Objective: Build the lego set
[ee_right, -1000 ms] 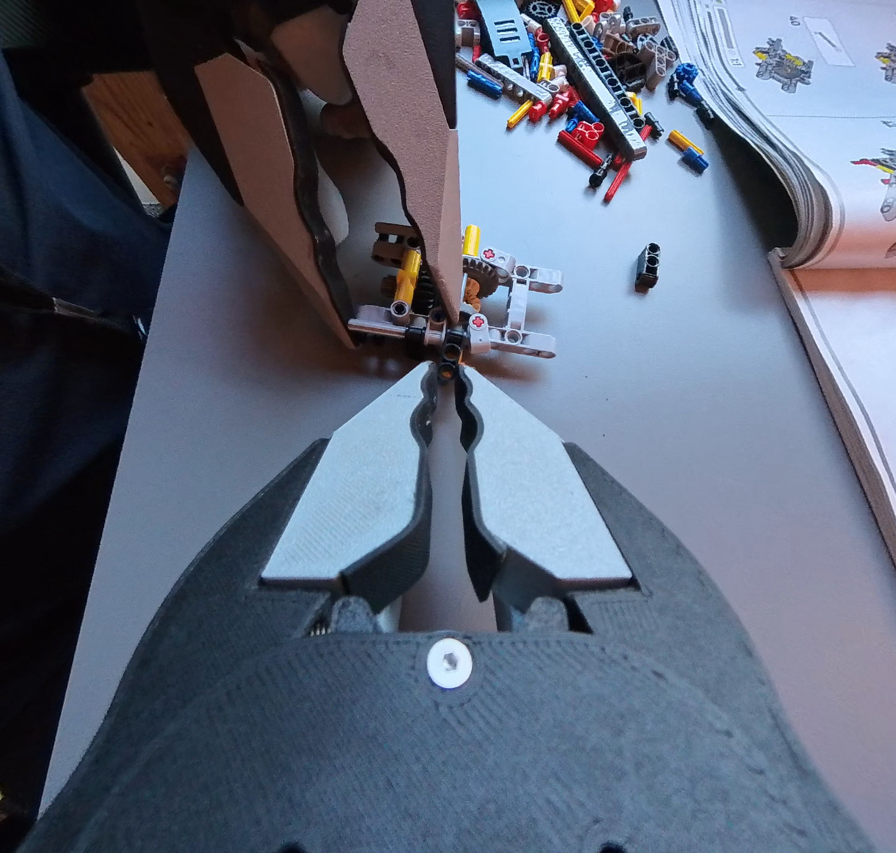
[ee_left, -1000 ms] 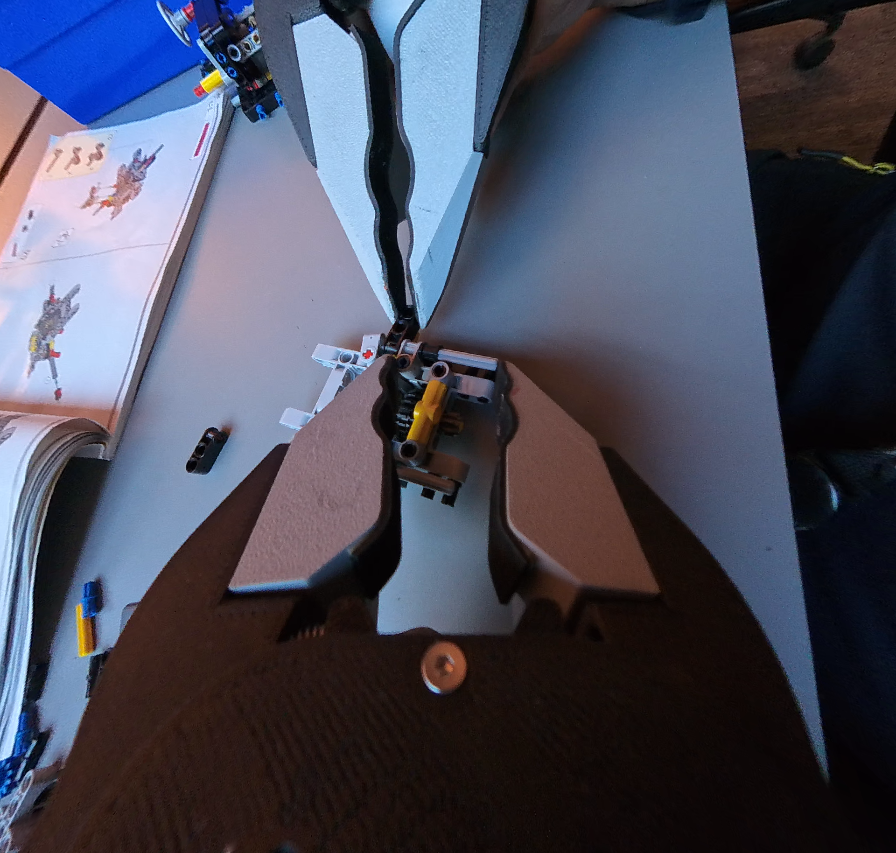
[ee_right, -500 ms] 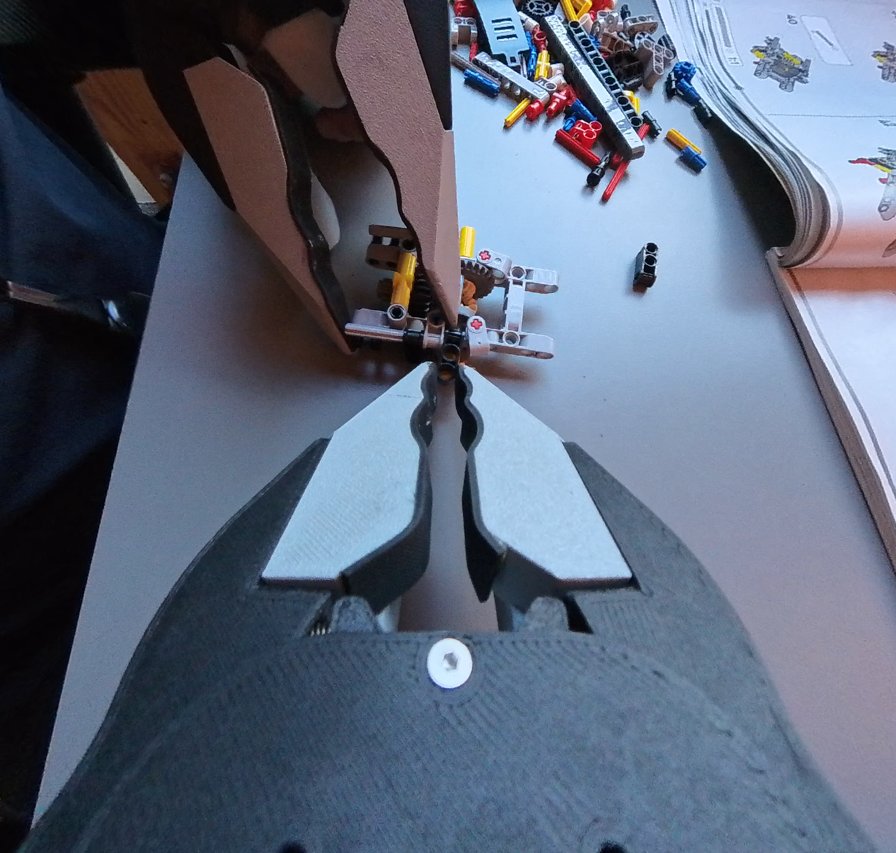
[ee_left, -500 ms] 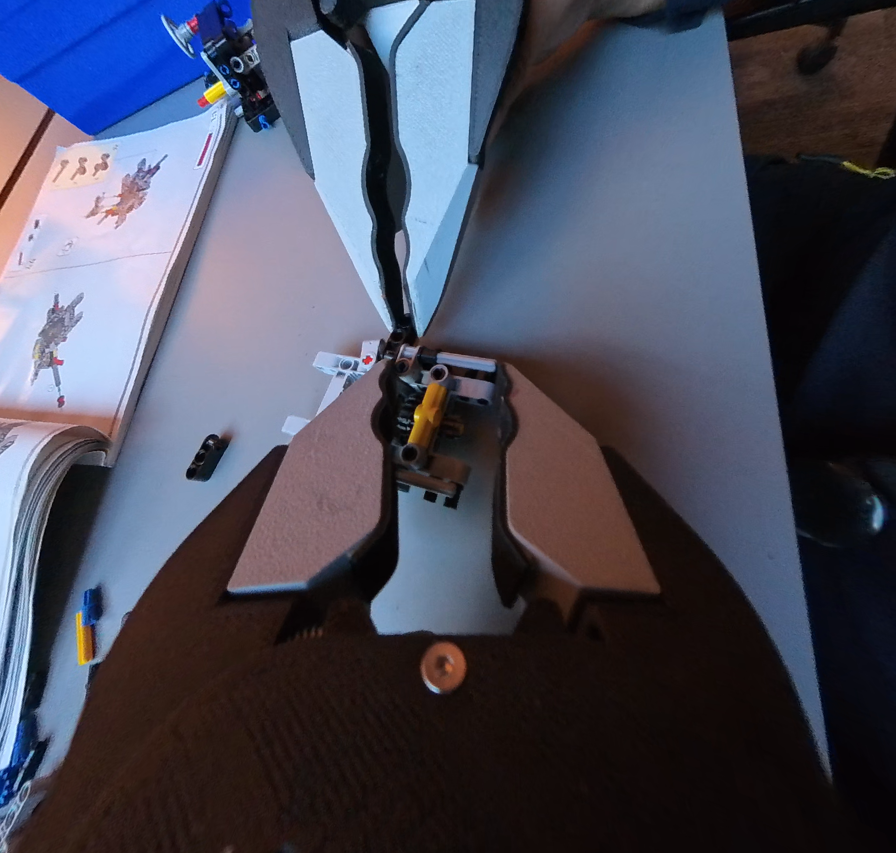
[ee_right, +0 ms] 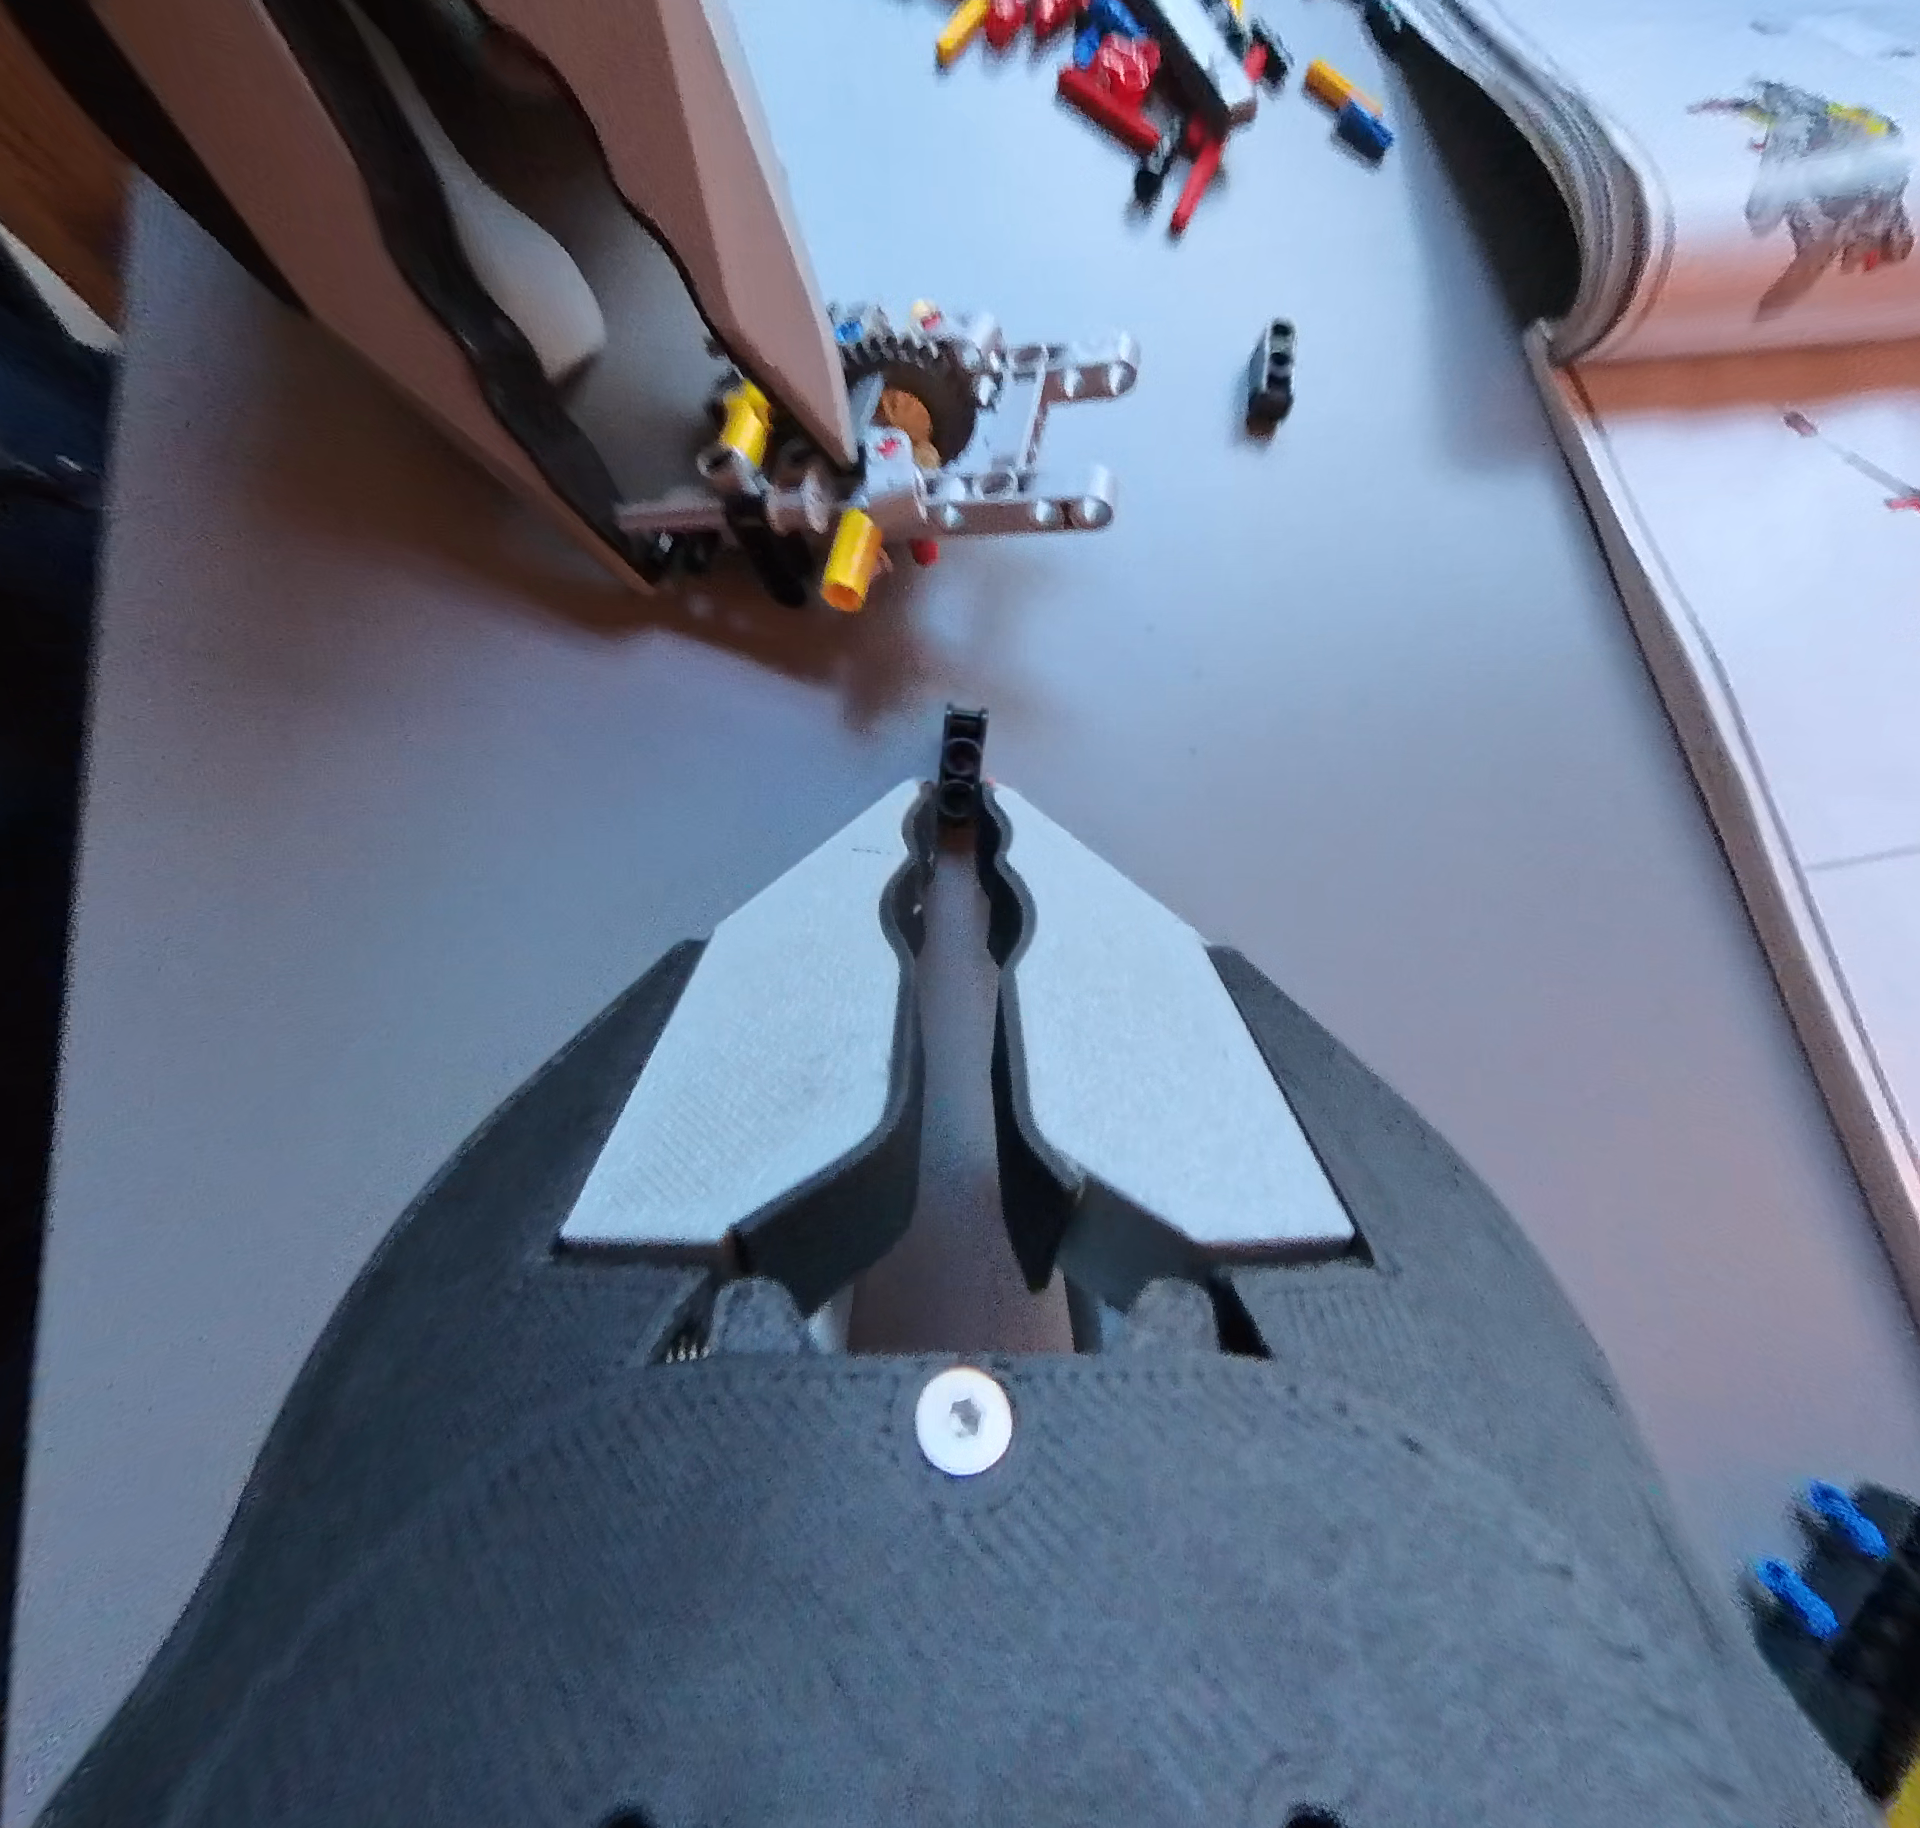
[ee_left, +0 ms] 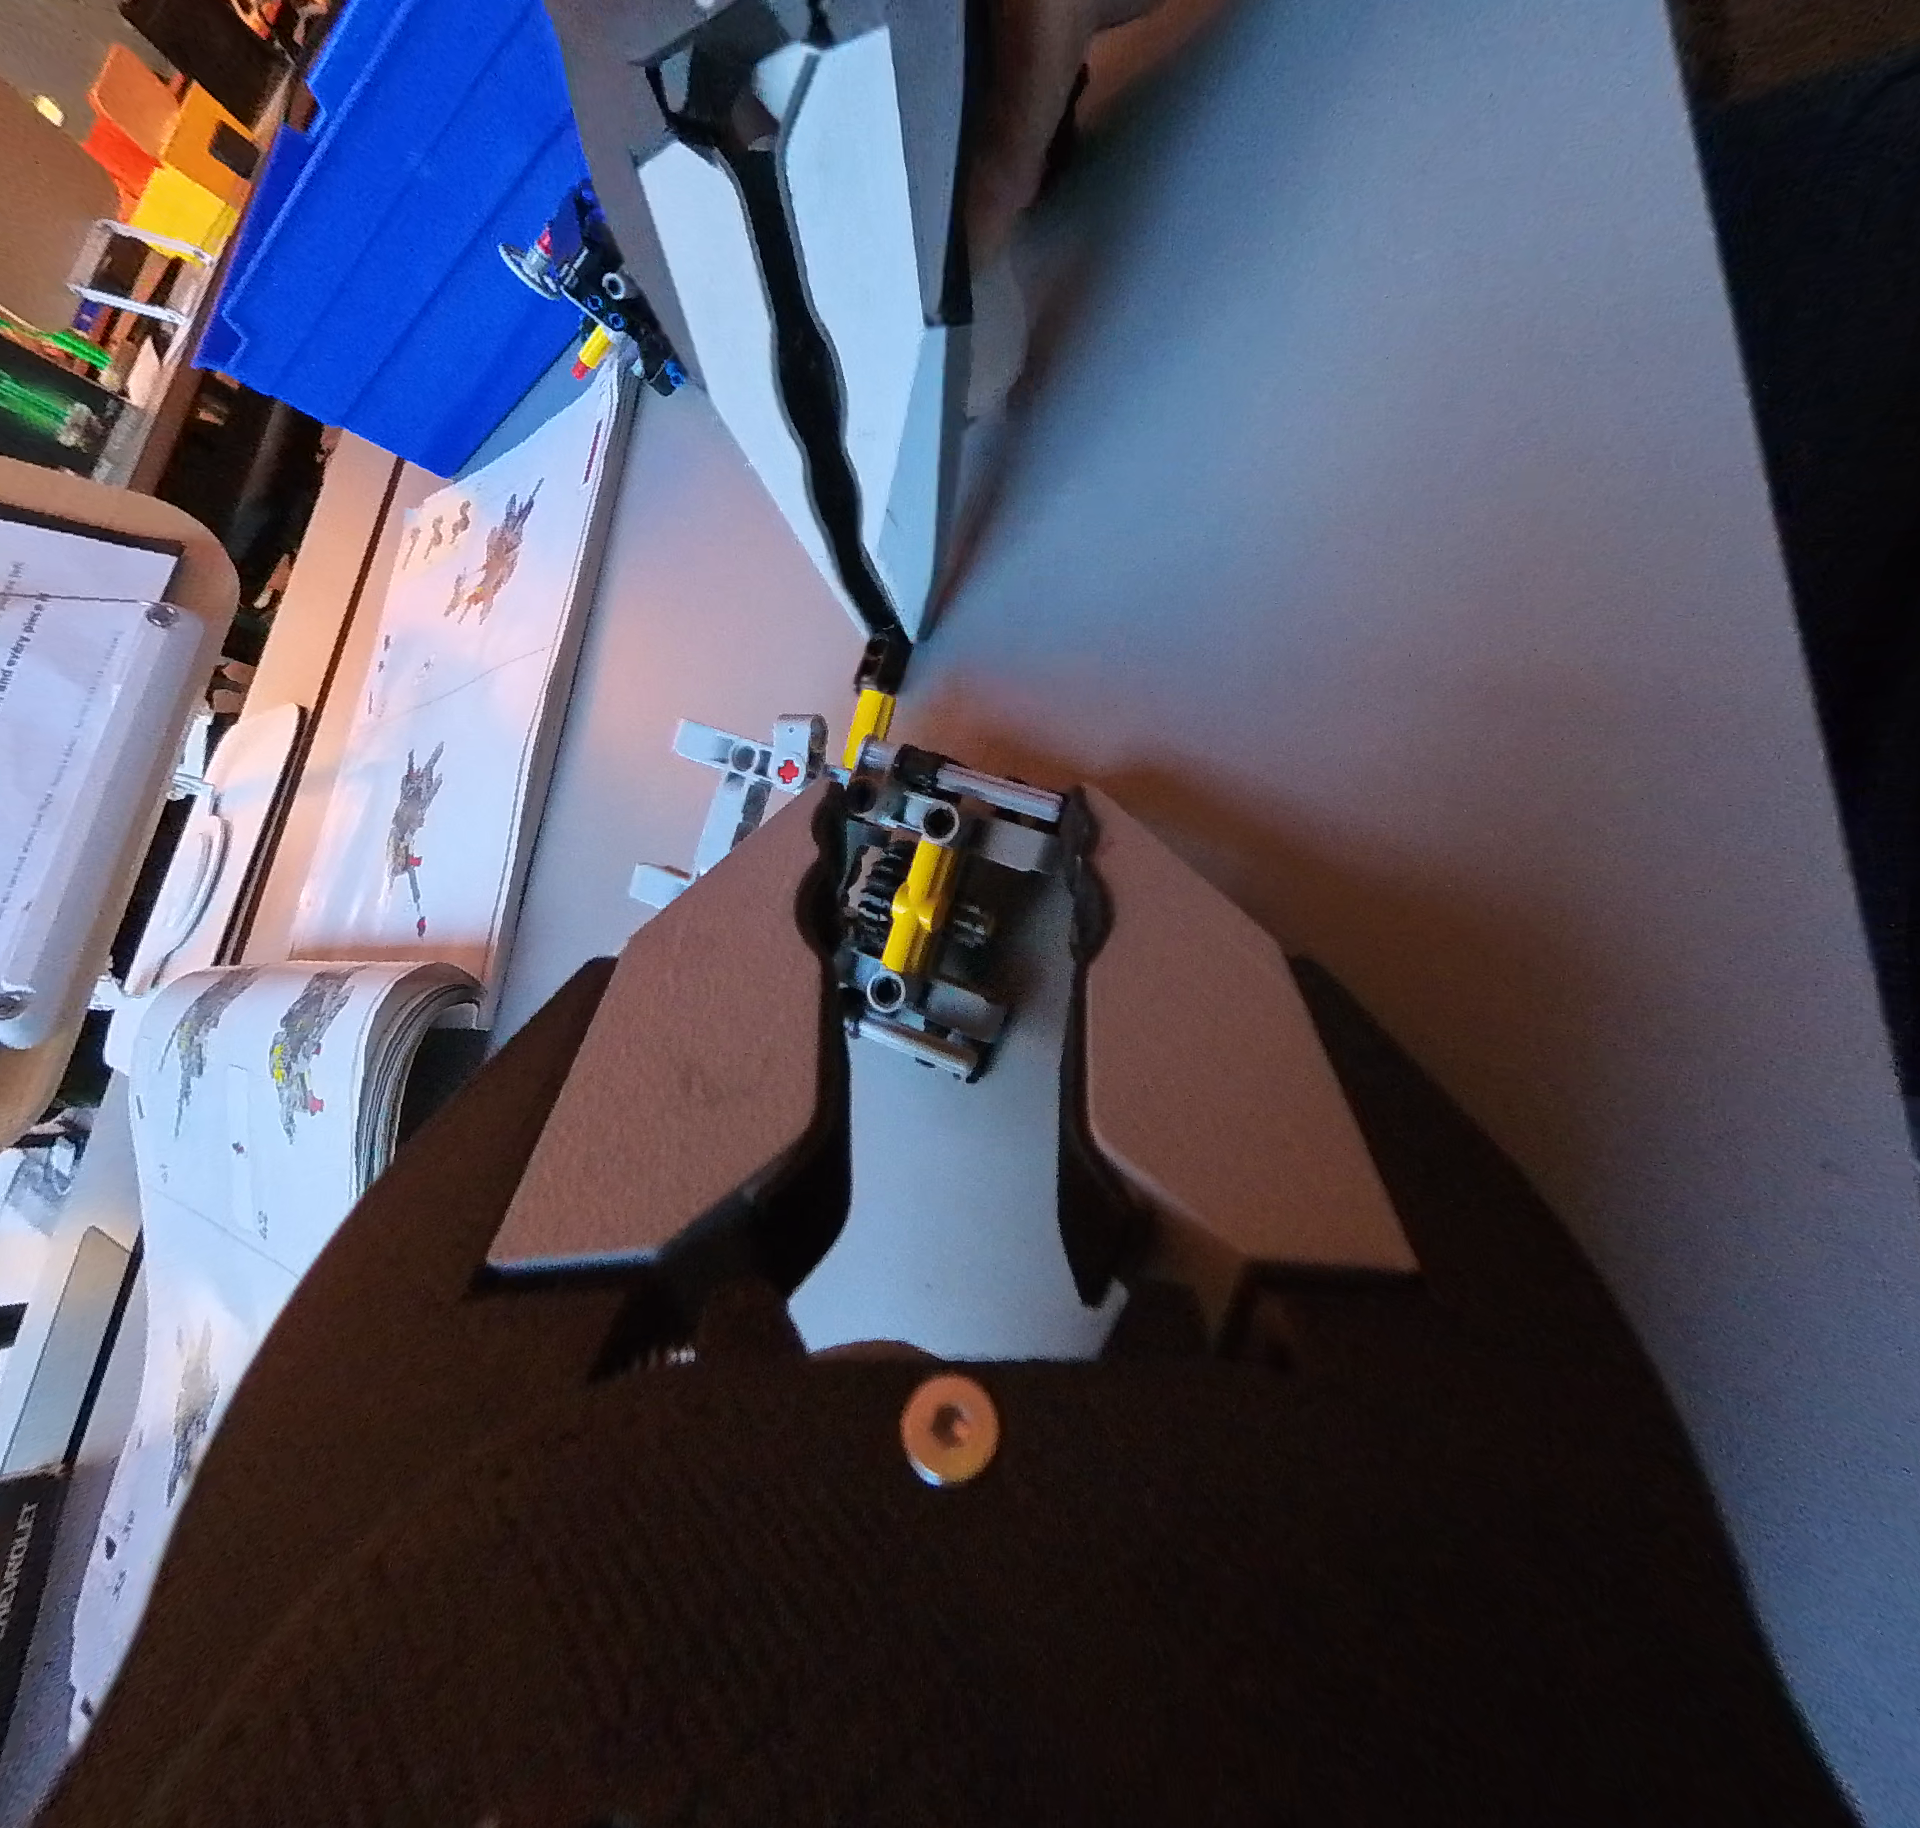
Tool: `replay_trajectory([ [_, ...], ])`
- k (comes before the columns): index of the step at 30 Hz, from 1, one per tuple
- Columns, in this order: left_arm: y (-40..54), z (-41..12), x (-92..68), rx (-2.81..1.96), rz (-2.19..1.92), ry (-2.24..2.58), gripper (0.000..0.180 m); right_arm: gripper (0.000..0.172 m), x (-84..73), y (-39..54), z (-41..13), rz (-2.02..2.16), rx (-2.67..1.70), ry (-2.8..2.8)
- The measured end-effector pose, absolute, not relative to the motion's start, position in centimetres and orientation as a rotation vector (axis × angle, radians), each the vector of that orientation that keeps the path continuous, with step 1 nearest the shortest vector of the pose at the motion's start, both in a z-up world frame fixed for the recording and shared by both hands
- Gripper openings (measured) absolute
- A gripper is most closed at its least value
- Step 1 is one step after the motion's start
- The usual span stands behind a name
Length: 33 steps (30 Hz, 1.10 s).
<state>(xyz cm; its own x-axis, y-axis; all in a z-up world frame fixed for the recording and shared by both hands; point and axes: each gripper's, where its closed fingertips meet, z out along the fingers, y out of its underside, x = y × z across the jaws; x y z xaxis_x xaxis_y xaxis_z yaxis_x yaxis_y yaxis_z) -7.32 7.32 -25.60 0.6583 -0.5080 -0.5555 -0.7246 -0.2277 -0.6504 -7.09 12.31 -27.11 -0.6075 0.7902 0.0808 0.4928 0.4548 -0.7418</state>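
wrist views face-to-face (close); table (ee_left: 1351,531) shared

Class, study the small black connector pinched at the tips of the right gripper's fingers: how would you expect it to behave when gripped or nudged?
The black connector looks like rigid moulded plastic, so probably stiff. It is tiny beside the right gripper, so likely very light. Only its rear end sits between the fingers, so it might pivot or slip if bumped against the grey assembly.

Left gripper (ee_left: 951,843) clamped wide — right gripper (ee_right: 961,791) seemingly pinched.
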Motion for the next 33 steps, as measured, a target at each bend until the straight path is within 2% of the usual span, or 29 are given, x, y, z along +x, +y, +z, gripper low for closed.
replay_trajectory([
  [4,6.8,-25.3,-7.4,-1.900,0.248,0.941,0.058,0.004,-7.1,12.6,-27.2,0.929,-1.077,-2.278],
  [7,6.4,-25.1,-7.6,-1.924,0.200,0.905,0.062,0.023,-7.1,13.0,-27.1,0.916,-1.090,-2.247],
  [9,6.2,-25.2,-7.6,-1.946,0.166,0.895,0.062,0.013,-6.6,13.0,-27.1,0.921,-1.087,-2.258],
  [11,6.0,-25.4,-7.6,-1.967,0.149,0.890,0.063,0.010,-6.6,13.2,-27.2,0.906,-1.093,-2.247],
  [19,5.5,-25.8,-7.4,-1.949,0.207,0.943,0.041,0.004,-6.6,13.7,-27.1,0.904,-1.139,-2.226],
  [27,5.3,-25.9,-7.0,-1.902,0.266,0.997,0.028,0.004,-6.2,13.5,-26.1,0.832,-1.092,-2.099],
  [33,5.2,-25.9,-7.0,-1.899,0.264,1.002,0.027,0.004,-6.4,14.1,-27.0,0.689,-1.091,-2.093],
])
